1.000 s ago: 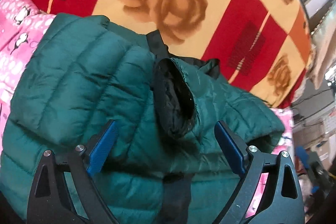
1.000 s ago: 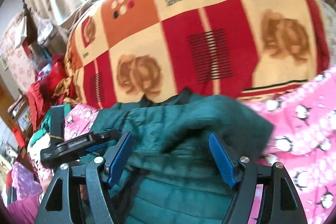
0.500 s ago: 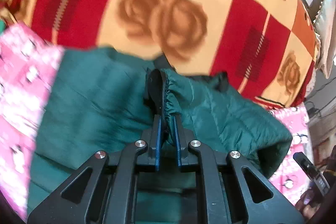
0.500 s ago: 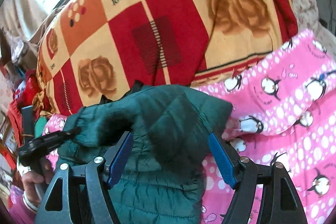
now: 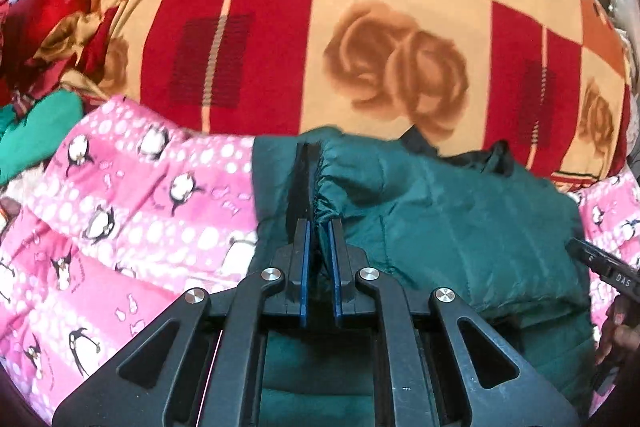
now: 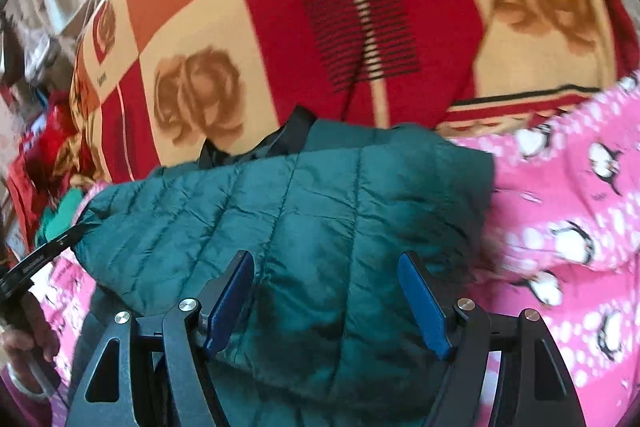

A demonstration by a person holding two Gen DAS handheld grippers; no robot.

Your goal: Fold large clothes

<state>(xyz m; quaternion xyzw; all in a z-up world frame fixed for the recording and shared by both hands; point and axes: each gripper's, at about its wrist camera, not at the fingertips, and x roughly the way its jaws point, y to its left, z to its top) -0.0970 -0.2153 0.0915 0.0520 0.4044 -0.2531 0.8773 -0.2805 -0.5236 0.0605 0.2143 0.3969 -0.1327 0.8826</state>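
Jacket: my dark green puffer jacket lies partly folded on the pink penguin-print blanket on the bed, its far edge against the red-and-cream rose quilt.

Left tool: my left tool is clamped on the sleeve cuff — the black lining and the gathered green edge stand pinched between the blue pads.

Right tool: my right tool is spread wide just above the quilted body of the jacket; fabric shows between the pads, but they are not pressing on it, so it holds nothing.

Step in hand: I judge this to be the sleeve fold — I have the cuff and mean to carry it over the body so the sleeve lies flat on top.

Next move: lay the cuff down well inside the jacket's outline, then let go. The right tool looks placed to steady the body while the sleeve comes across.

Risk: puffer fabric is slick and springy, so the sleeve may slide or puff back up unless pressed flat.
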